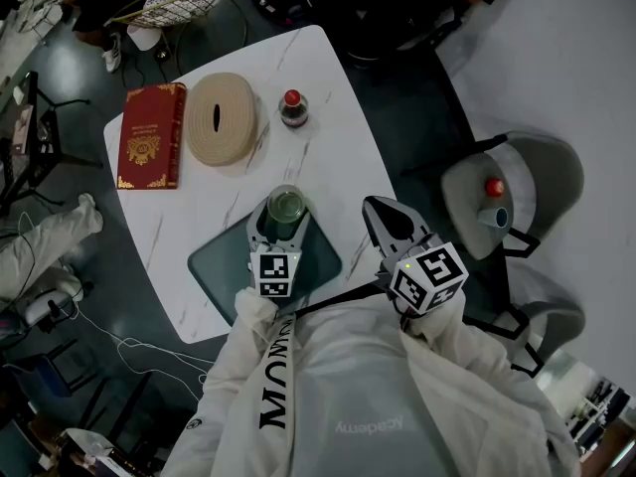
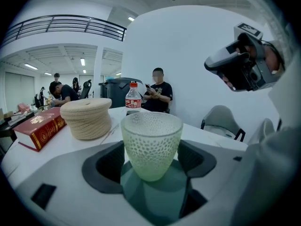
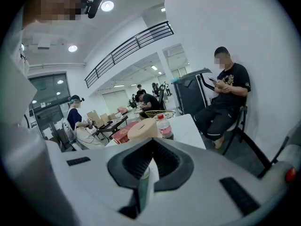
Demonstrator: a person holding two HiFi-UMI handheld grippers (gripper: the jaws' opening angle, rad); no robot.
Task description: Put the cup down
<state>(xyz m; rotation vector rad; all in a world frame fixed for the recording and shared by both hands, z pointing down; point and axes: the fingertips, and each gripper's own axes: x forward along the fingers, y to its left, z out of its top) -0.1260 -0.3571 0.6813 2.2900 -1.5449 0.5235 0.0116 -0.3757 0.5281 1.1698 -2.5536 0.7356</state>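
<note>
Cup (image 2: 151, 147) held in left tongs (image 1: 285, 217); sleeve (image 1: 275, 386) reads "MONUM".

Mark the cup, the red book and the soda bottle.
green glass cup (image 2: 151, 145), left gripper view, dimpled side wall.
red book (image 1: 151, 135), head view, front cover.
soda bottle (image 1: 292, 98), head view, red cap.

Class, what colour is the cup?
The cup is pale green and dimpled; best in left gripper view.

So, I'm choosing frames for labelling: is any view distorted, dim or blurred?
Head view: dim but sharp. Left gripper view: fisheye bending, black corners, cup crisp. Right gripper view: same fisheye, bright ceiling lamp, no motion blur.
</note>
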